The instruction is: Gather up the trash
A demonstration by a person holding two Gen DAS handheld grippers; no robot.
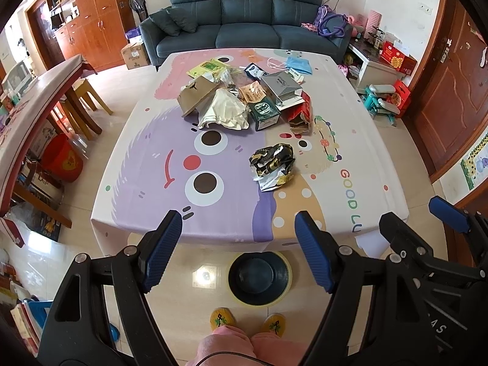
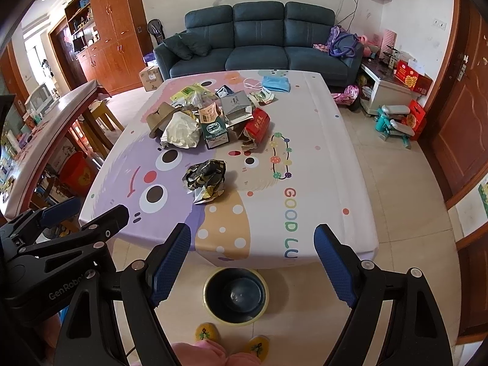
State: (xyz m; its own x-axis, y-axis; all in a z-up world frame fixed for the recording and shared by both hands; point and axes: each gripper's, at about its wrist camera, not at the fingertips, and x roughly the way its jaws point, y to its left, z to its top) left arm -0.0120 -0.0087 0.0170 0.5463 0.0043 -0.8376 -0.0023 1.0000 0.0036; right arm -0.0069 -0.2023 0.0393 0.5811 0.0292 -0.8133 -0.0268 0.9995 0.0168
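Currently I hold both grippers spread wide and empty above the floor, short of the table edge.

My left gripper [image 1: 238,250] and right gripper [image 2: 253,265] flank the dark round bin with yellow rim [image 1: 259,277] below; the crumpled black-and-gold foil wrapper [image 1: 271,161] lies ahead on the cartoon-print tablecloth [image 1: 152,158], nearer than the piled paper and carton trash [image 1: 244,100].

desk [image 1: 146,164] under cartoon-print cloth | far half: heap of trash – brown bag [image 1: 195,94], white bag [image 1: 224,111], green carton [image 1: 263,113], grey bag [image 1: 282,87], red box [image 1: 302,111], blue mask [image 1: 297,64] | nearer, apart: crumpled black-gold wrapper [image 1: 273,160] | floor [image 1: 91,262]: dark bin [image 1: 259,277] at desk's near edge
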